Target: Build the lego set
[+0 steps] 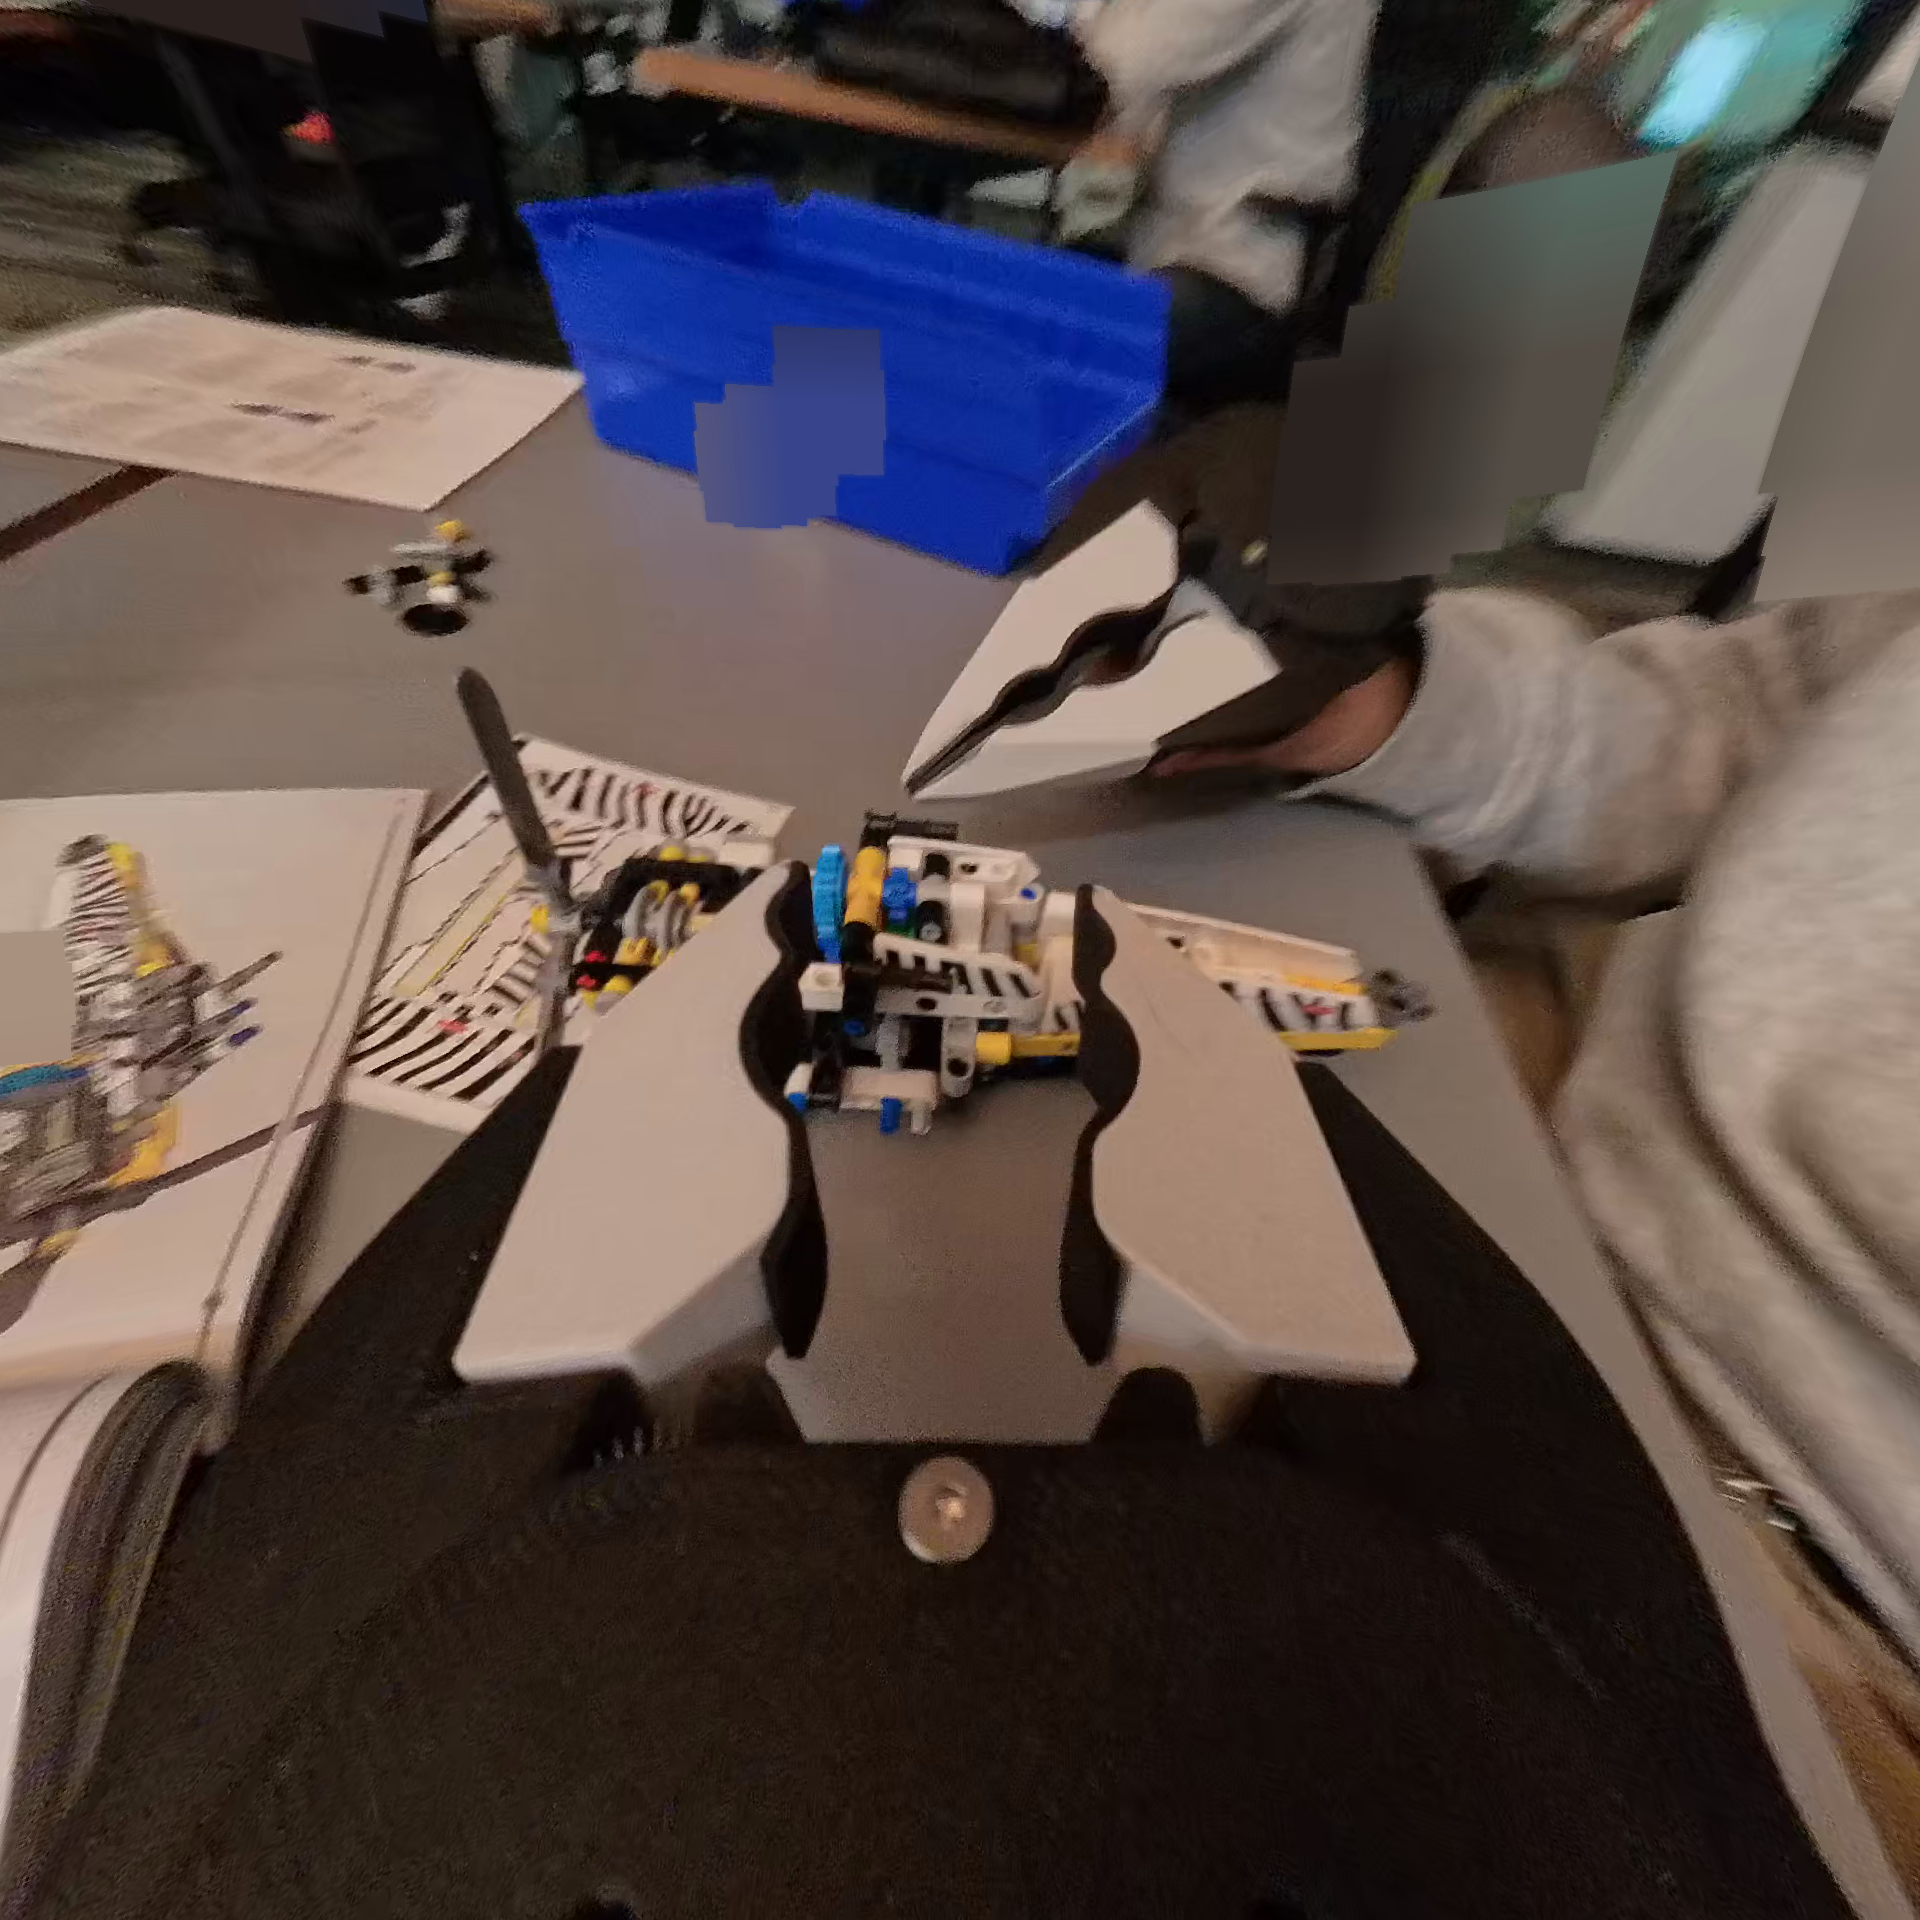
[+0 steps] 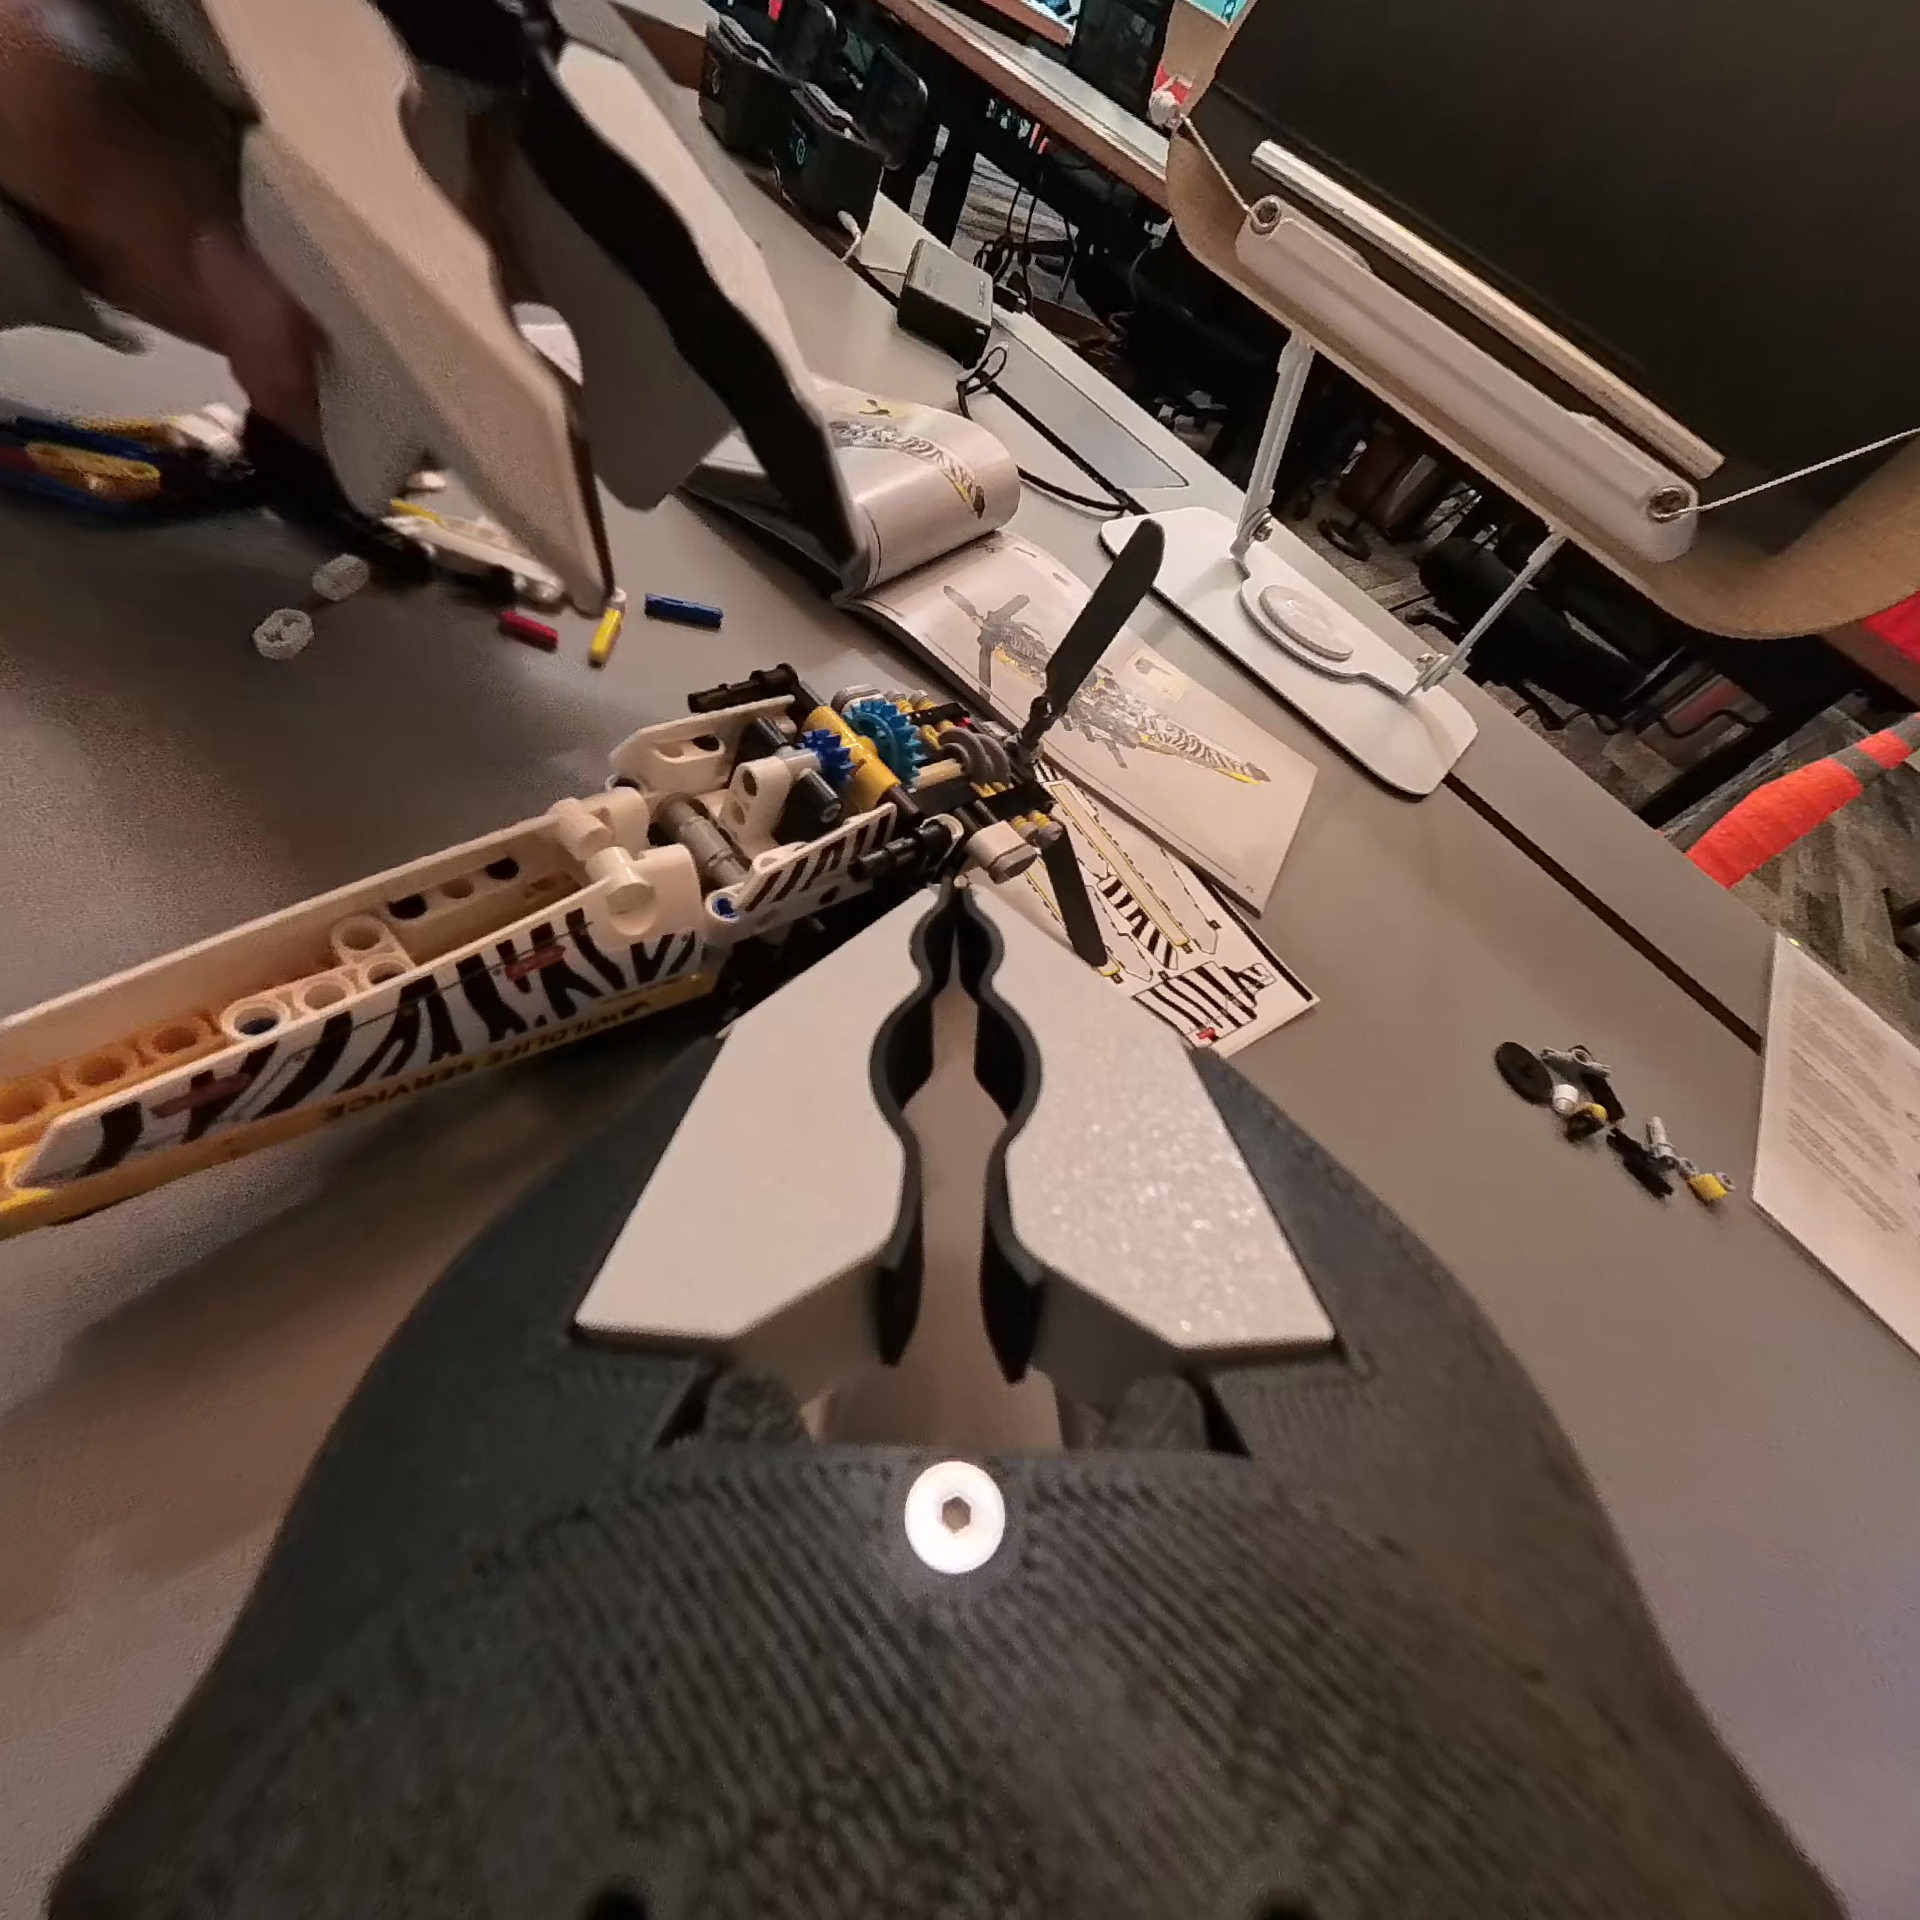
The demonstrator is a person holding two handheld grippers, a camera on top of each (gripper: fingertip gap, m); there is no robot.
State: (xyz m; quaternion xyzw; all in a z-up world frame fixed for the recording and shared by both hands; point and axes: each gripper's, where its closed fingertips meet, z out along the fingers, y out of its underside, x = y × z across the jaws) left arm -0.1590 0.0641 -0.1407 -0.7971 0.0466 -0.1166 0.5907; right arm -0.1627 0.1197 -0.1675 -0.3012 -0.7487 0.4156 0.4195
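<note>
The lego model, a white and yellow helicopter body with zebra stripes, blue gears and a black rotor blade, lies on the grey table. My left gripper is open and empty, its fingertips flanking the model's geared end. My right gripper is shut, with nothing visible between its fingertips, which sit against the model just below the rotor blade. In the left wrist view the right gripper hovers just beyond the model. In the right wrist view the left gripper stands behind the model.
An open instruction booklet and a zebra sticker sheet lie beside the model. A small sub-assembly, loose pins and gears, a blue bin, a paper sheet and a monitor stand share the table. There is about 7 cm between the tips of the two grippers.
</note>
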